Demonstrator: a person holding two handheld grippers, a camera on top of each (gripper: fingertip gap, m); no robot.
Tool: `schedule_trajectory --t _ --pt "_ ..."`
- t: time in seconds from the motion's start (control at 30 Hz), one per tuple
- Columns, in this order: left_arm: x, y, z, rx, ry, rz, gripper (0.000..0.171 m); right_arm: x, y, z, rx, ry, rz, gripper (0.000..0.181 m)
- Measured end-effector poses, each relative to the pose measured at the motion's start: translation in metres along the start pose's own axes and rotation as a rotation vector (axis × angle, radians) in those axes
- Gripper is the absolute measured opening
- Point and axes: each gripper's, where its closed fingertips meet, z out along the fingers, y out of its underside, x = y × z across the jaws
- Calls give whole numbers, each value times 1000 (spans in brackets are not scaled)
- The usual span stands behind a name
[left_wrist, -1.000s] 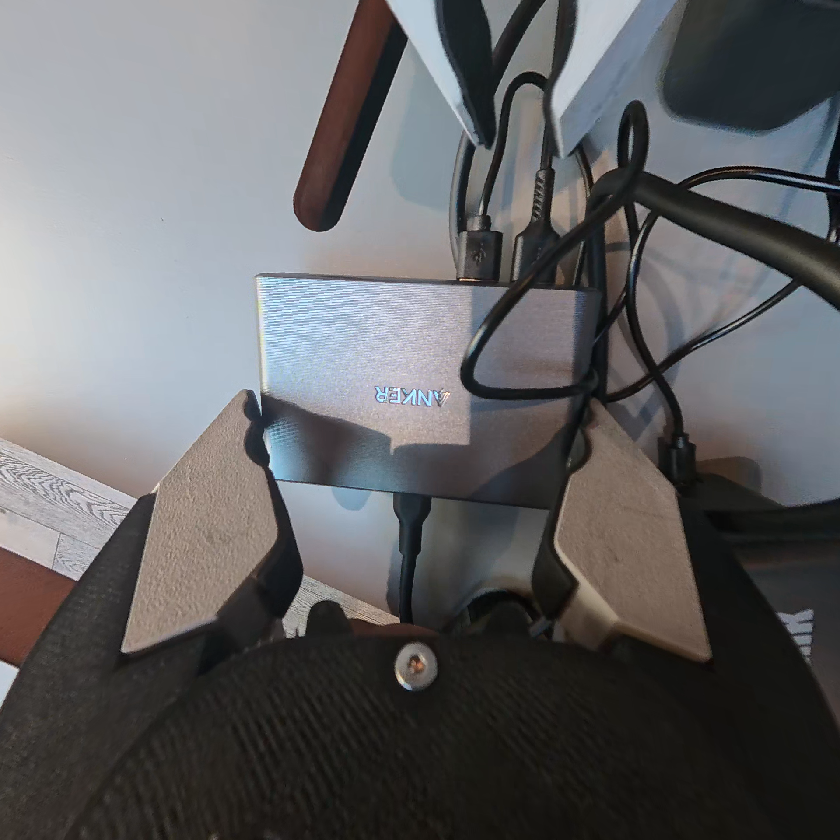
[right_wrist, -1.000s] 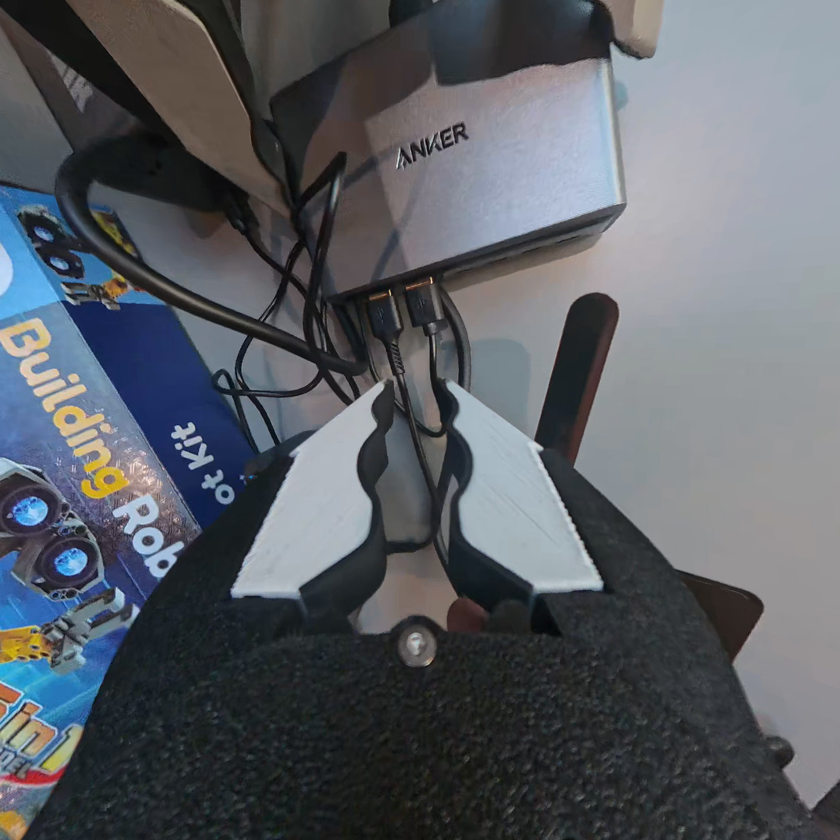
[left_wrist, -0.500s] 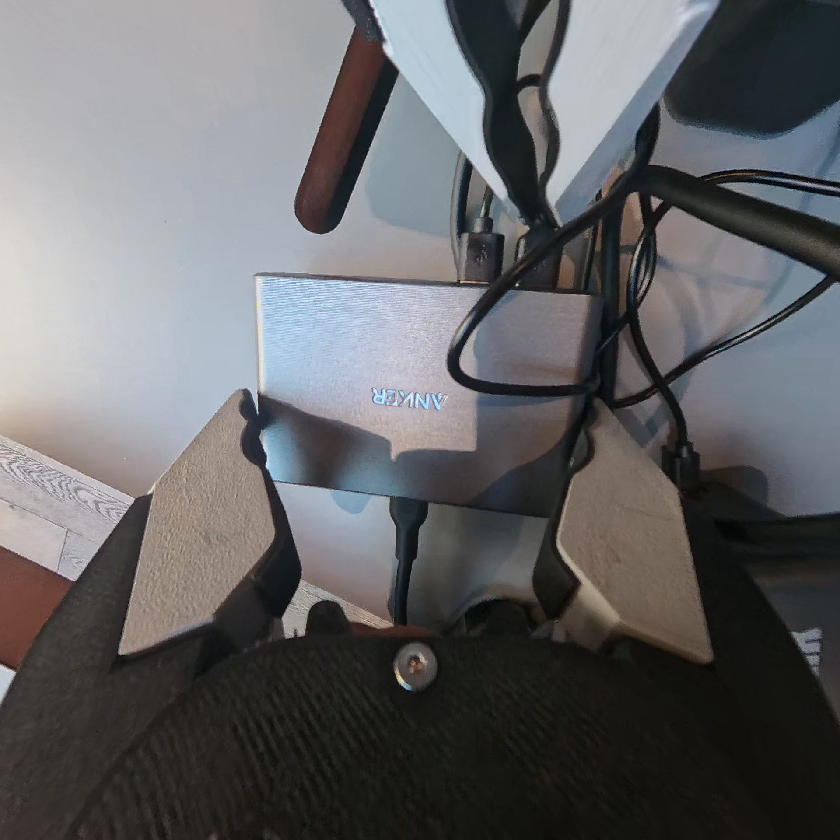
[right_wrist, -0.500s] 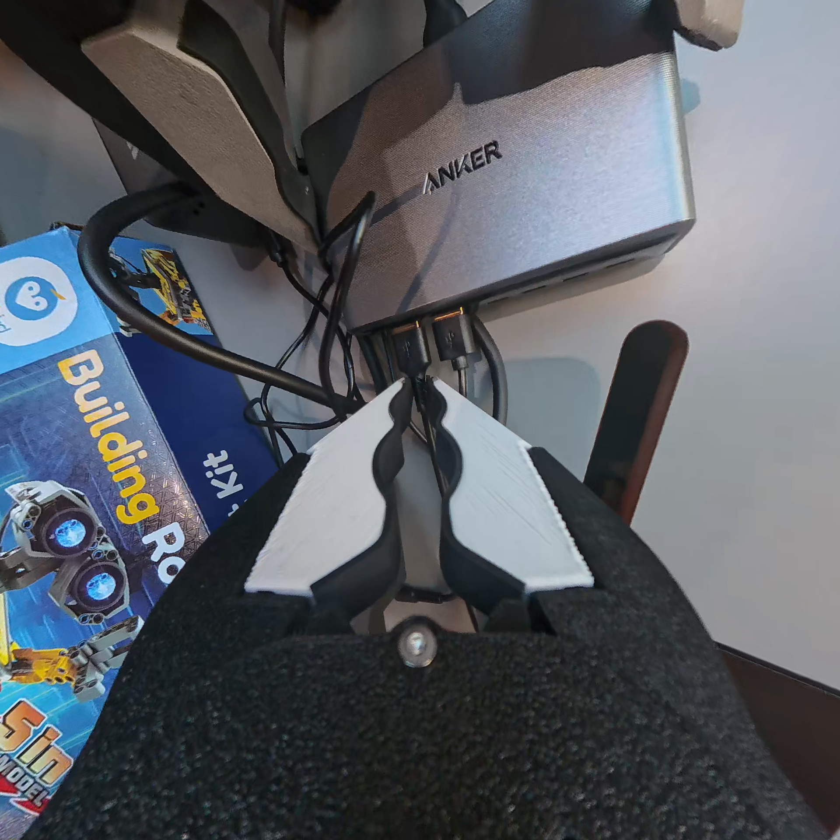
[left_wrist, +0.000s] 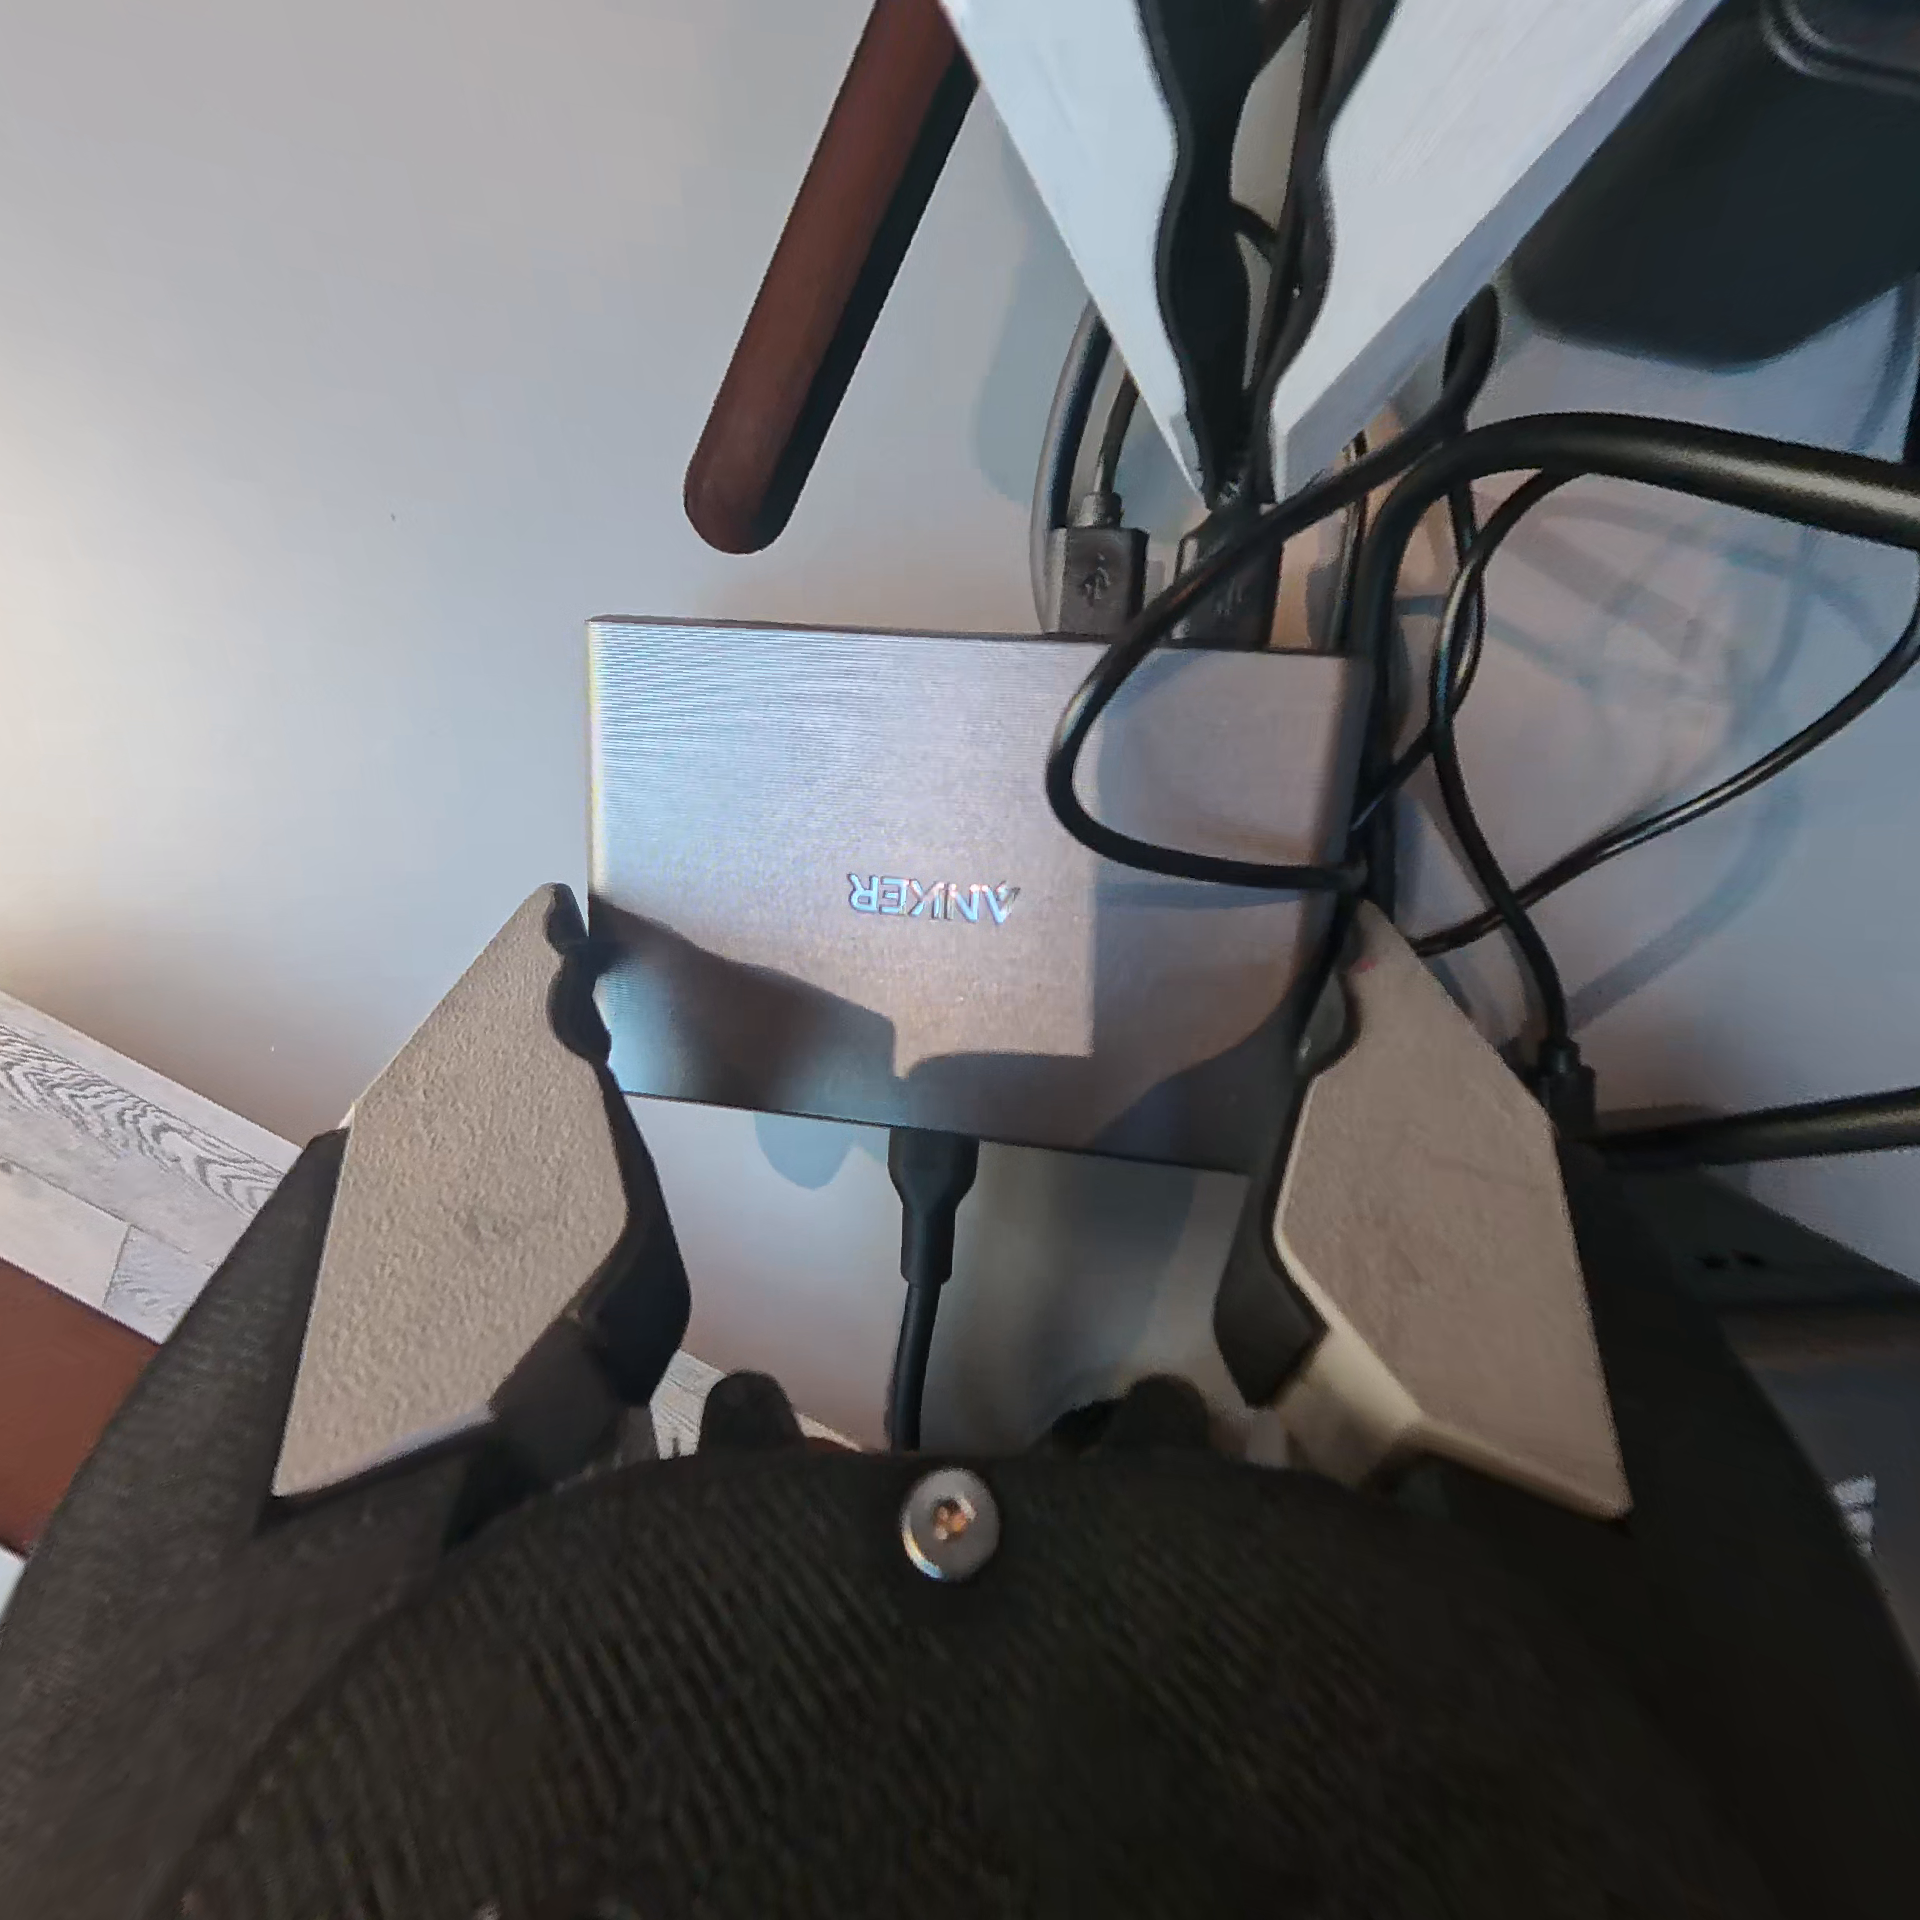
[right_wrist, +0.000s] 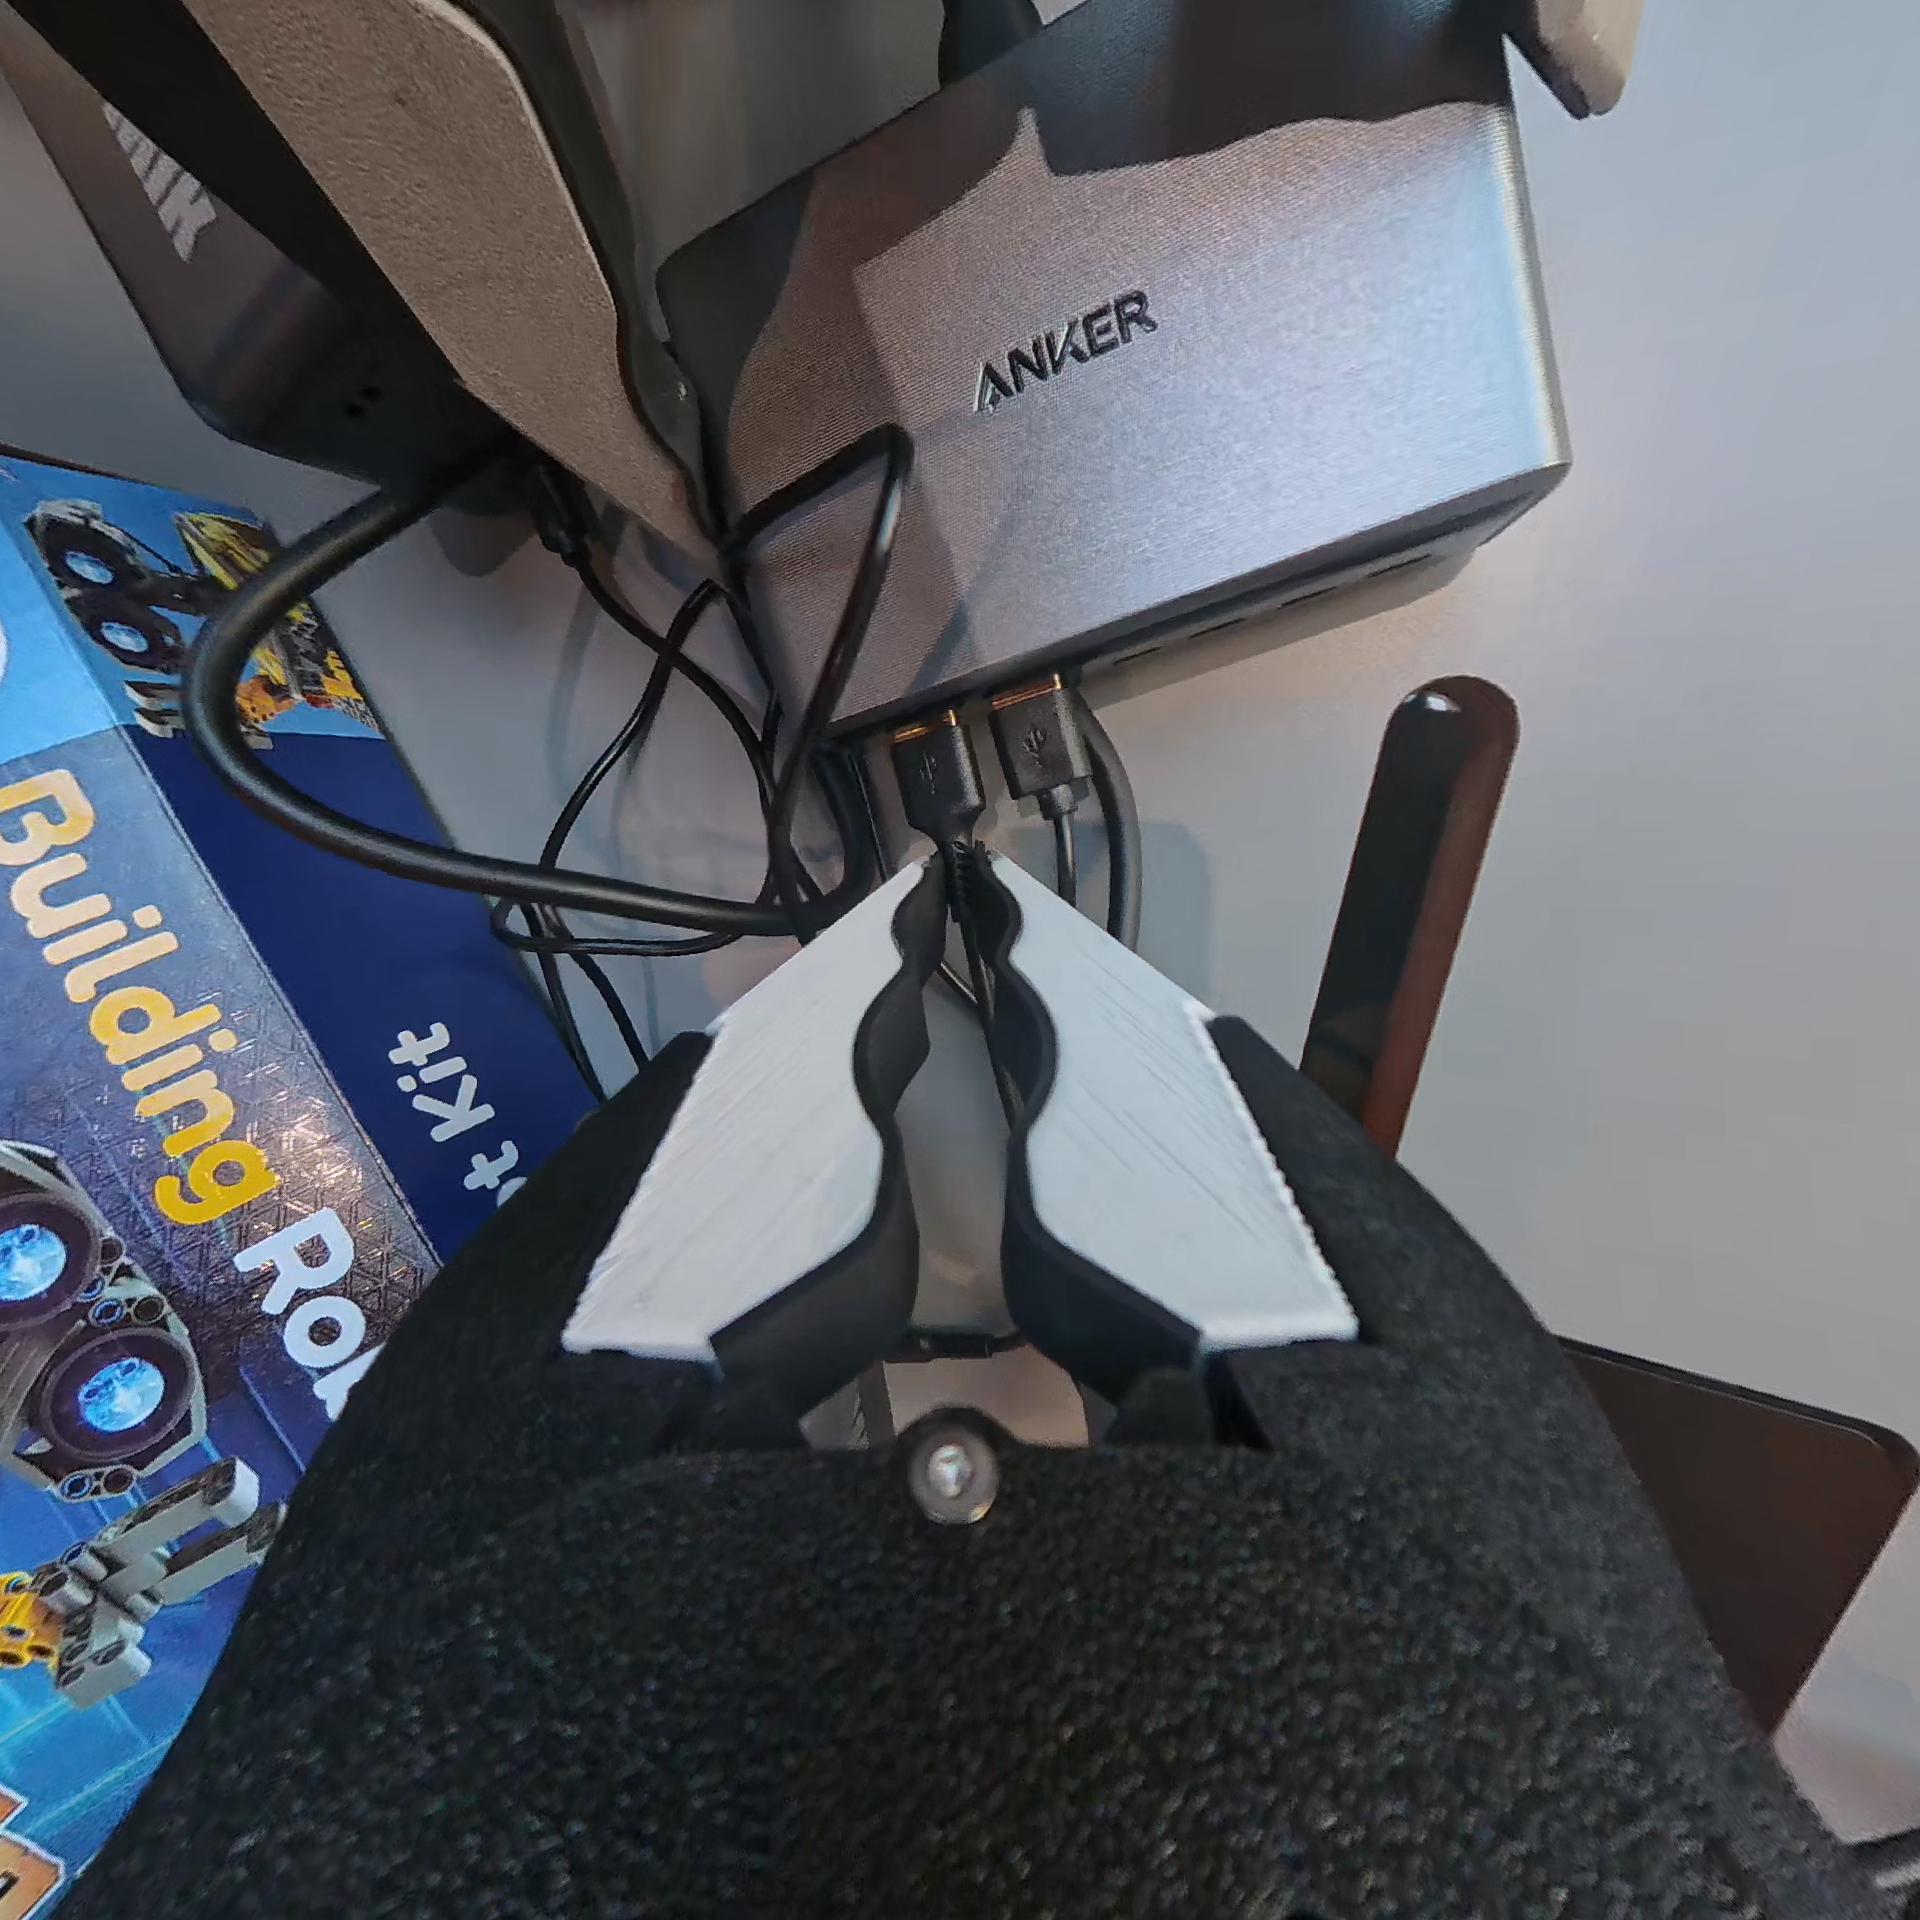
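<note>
In the left wrist view, the left gripper (left_wrist: 961, 935) has its grey fingers set wide apart and pressed against the two short sides of a grey brushed-metal rectangular hub (left_wrist: 831, 810), gripping it at its near end. The hub lies flat on the white tabletop (left_wrist: 312, 416). A black cable (left_wrist: 925, 1226) plugs into the hub's near edge, between the fingers. Thin black wires (left_wrist: 1164, 852) loop over its right half, and some appear to run past the right finger's tip. At the far edge sit two black USB plugs. The right gripper (left_wrist: 1236, 457), white-fingered, comes down from above, nearly closed just behind the right-hand plug (left_wrist: 1226, 592). A dark brown wooden rod (left_wrist: 821, 270) lies well to the left of it.

In the right wrist view, the white fingers with black pads meet at their tips, pinching the ribbed collar of the cable just behind the left-hand plug (right_wrist: 935, 774). That plug looks seated in its port. The neighbouring plug (right_wrist: 1039, 748) is untouched. A blue printed cardboard box (right_wrist: 260, 935) lies to the left, and a thick black cord (right_wrist: 312, 810) curves across its corner.
</note>
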Motion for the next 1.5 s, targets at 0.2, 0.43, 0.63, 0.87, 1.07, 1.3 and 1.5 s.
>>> schedule_trajectory --t 0.2,0.43,0.63,0.87,1.07,1.3,1.5 --pt "0 -2 0 32 -12 -30 134 2 4 -2 -15 68 -28 5" --pt "-1 -4 1 25 -14 -43 134 -5 -6 -1 101 -88 188 16" --pt "-1 -4 3 -1 -38 -36 135 -3 -9 4 81 -219 139 12" --pt "-6 -10 11 10 -32 -35 142 2 4 7 12 -75 -94 4" --pt "-6 -12 13 40 -26 -29 143 1 0 8 42 -9 -24 4" --pt "14 -50 1 390 66 -108 154 13 47 -11 19 56 17 3" --pt "-1 -31 22 95 -32 -114 159 1 41 -7 119 41 9 4"
